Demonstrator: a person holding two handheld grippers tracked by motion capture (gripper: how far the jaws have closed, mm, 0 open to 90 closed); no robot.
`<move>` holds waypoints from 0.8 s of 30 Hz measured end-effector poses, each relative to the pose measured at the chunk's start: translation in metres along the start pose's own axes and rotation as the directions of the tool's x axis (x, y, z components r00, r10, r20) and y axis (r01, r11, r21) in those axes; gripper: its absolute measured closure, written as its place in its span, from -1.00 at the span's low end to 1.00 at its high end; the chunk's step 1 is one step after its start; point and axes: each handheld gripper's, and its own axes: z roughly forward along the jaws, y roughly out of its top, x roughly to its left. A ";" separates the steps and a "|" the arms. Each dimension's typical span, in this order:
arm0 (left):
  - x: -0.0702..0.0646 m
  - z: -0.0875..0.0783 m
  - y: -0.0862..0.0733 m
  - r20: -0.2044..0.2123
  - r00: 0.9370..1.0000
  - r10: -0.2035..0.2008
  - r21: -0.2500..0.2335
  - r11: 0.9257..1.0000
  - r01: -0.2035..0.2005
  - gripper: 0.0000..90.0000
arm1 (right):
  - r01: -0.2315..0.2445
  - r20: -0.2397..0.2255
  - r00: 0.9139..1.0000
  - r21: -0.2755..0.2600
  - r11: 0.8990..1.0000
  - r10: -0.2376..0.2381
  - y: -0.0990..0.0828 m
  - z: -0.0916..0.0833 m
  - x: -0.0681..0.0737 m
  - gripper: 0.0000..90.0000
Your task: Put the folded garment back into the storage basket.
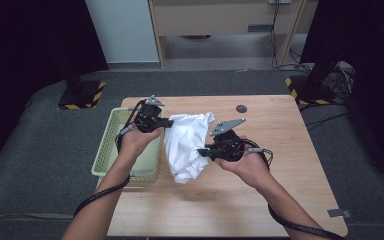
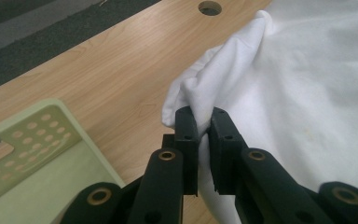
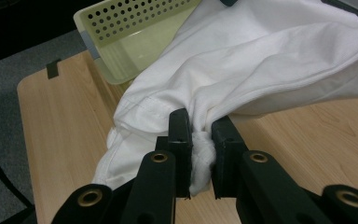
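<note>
Nearest to us, two forearms are coming up from the table's near edge, cables trailing, and each hand is carrying a gripper. The right gripper (image 1: 203, 151) is clamping a bunched fold of the white cloth (image 1: 187, 142); in the right gripper view its jaws are pinching a thick wad of fabric, with a stitched hem hanging just beside them, so that grip looks well seated. The left gripper (image 1: 169, 121) is biting a thinner ridge of the cloth on the other side, and in the left gripper view the pads (image 2: 186, 135) are squeezing a raised crease right at its edge. Between the two tools the cloth is hanging in a crumpled drape above the table (image 1: 280, 200), its lower end drooping to the wood, and it looks as though the person is holding it at two separate points so it can be spread, shaken out or folded rather than dragged. The hands are sitting fairly close together, which is why the fabric is sagging and bunching instead of pulling flat; moving them apart would probably take up that slack. Just to the left, under the left hand, the pale green basket (image 1: 105, 150) with its perforated walls is sitting at the table's left edge, handy as a source or destination for the cloth. Farther back, a small round hole (image 1: 241, 108) is showing in the tabletop, and beyond that grey floor and cabinet legs.
</note>
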 end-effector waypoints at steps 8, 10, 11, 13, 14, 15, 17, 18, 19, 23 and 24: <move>0.006 -0.010 0.003 -0.015 1.000 0.003 -0.009 1.000 -0.004 0.86 | 0.008 -0.007 1.000 -0.001 1.000 -0.008 0.008 0.006 0.003 0.80; 0.008 -0.013 0.004 -0.018 1.000 0.001 -0.011 1.000 -0.002 0.86 | 0.009 -0.010 1.000 0.001 1.000 -0.009 0.011 0.007 0.003 0.80; 0.009 -0.014 0.004 -0.020 1.000 0.001 -0.011 1.000 -0.001 0.86 | 0.016 -0.008 1.000 0.000 1.000 -0.016 0.013 0.008 0.003 0.80; 0.011 -0.016 0.004 -0.024 1.000 0.000 -0.011 1.000 0.000 0.86 | 0.019 -0.009 1.000 -0.003 1.000 -0.019 0.017 0.008 0.003 0.80; 0.013 -0.018 0.004 -0.025 1.000 -0.002 -0.012 1.000 0.002 0.86 | 0.017 -0.009 1.000 -0.005 1.000 -0.017 0.018 0.009 0.003 0.80; 0.014 -0.019 0.004 -0.027 1.000 -0.006 -0.015 1.000 0.005 0.86 | 0.019 -0.010 1.000 -0.006 1.000 -0.019 0.020 0.009 0.003 0.80; 0.016 -0.021 0.004 -0.030 1.000 -0.007 -0.014 1.000 0.007 0.86 | 0.020 -0.012 1.000 -0.005 1.000 -0.020 0.024 0.012 0.003 0.80; 0.018 -0.023 0.004 -0.032 0.999 -0.010 -0.013 1.000 0.010 0.86 | 0.020 -0.012 1.000 -0.005 1.000 -0.020 0.024 0.012 0.003 0.80; 0.020 -0.024 0.004 -0.035 0.999 -0.009 -0.009 1.000 0.009 0.86 | 0.025 -0.014 1.000 -0.007 1.000 -0.025 0.028 0.014 0.004 0.80; 0.028 -0.031 0.003 -0.046 0.999 -0.023 -0.015 1.000 0.022 0.86 | 0.027 -0.017 0.999 -0.005 1.000 -0.027 0.034 0.018 0.005 0.80; 0.028 -0.031 0.003 -0.046 0.999 -0.023 -0.015 1.000 0.022 0.86 | 0.027 -0.017 0.999 -0.005 1.000 -0.027 0.034 0.018 0.005 0.80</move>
